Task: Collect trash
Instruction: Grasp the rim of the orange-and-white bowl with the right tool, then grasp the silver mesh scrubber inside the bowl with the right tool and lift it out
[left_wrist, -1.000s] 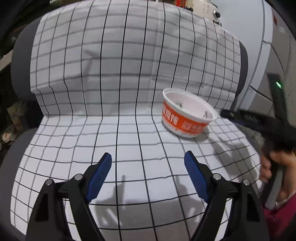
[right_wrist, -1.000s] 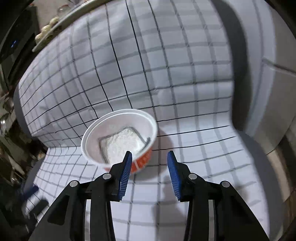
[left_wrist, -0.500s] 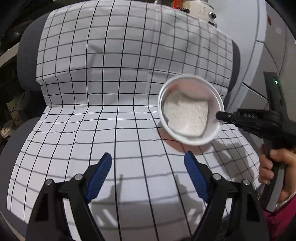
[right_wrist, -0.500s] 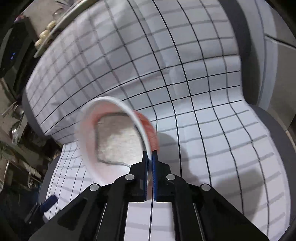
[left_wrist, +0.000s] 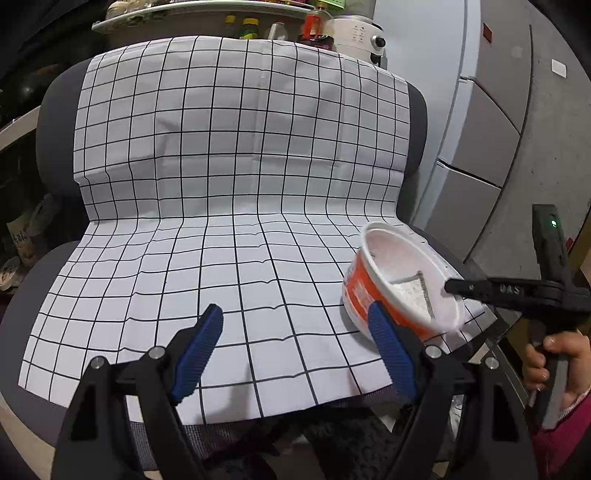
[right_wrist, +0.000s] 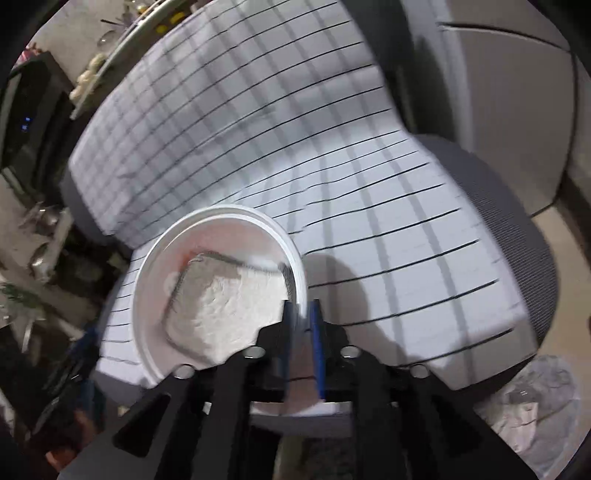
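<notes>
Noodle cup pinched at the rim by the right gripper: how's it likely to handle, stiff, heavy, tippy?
The noodle cup looks like thin-walled disposable ware, so its rim may flex in the right gripper. It probably weighs little: only a crumpled wrapper shows inside. Held by one edge, it already hangs tilted and could swing or spill the wrapper if moved fast.

Only "UAS"-like lettering shows on the right hand-held gripper (left_wrist: 452, 286); cup (left_wrist: 373, 291) print illegible.

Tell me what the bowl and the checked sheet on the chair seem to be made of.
Bowl: likely thin paper or foam, matte white inside, glossy orange print outside, rolled rim. Checked sheet: probably thin woven cloth or paper-like sheet, matte; it shows fold creases and drapes over the chair.
</notes>
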